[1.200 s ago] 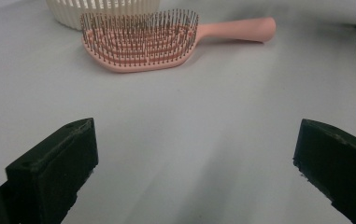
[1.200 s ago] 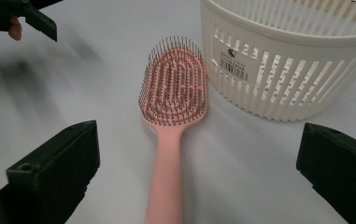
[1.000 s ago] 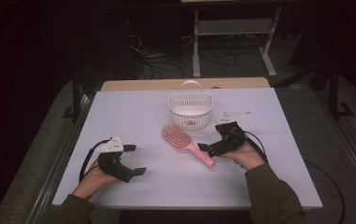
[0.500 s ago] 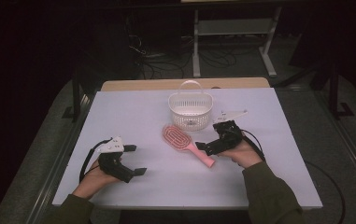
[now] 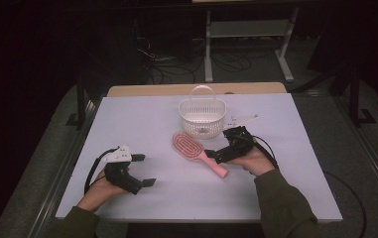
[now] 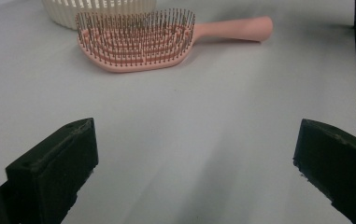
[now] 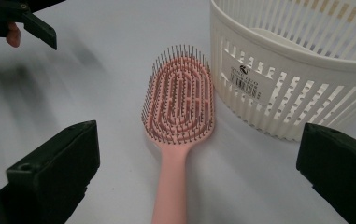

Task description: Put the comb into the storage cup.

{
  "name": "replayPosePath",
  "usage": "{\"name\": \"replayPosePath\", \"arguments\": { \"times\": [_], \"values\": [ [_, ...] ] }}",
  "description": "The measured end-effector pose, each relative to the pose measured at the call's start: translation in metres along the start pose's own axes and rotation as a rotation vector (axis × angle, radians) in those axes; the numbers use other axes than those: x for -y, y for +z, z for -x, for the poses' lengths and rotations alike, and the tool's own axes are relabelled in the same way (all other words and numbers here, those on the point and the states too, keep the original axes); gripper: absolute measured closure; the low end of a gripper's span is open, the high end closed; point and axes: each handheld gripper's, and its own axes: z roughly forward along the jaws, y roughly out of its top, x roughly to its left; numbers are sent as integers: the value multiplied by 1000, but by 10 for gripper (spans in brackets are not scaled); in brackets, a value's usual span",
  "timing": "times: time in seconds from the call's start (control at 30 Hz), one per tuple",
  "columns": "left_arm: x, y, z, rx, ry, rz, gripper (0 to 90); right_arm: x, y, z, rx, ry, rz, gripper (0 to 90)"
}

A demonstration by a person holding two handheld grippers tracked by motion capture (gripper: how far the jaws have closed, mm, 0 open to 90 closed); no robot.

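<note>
Right gripper view: the right claw (image 7: 192, 177) is gaping wide and empty, straddling the handle of the pink hairbrush (image 7: 179, 105), which is lying bristles-up just beside the white basket (image 7: 278, 84) on the worktop (image 5: 142, 124). Closing squarely on the handle, probably mid-length, should be keeping it level. The left claw (image 6: 194, 172) is idling open, well apart from the basket.

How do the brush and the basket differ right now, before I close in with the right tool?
The brush is pink and lies flat, bristles up, handle toward the right tool; the basket is white and stands upright with slotted walls. The brush is long and low, the basket round and taller. Both sit close together on the table.
</note>
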Motion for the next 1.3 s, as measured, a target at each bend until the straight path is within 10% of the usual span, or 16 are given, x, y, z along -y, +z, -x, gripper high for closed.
{"name": "replayPosePath", "arguments": {
  "times": [1.3],
  "values": [
    [0, 1, 1, 4, 3, -1, 0, -15, 16, -1, -16, -13, -6, 0]
  ]
}}
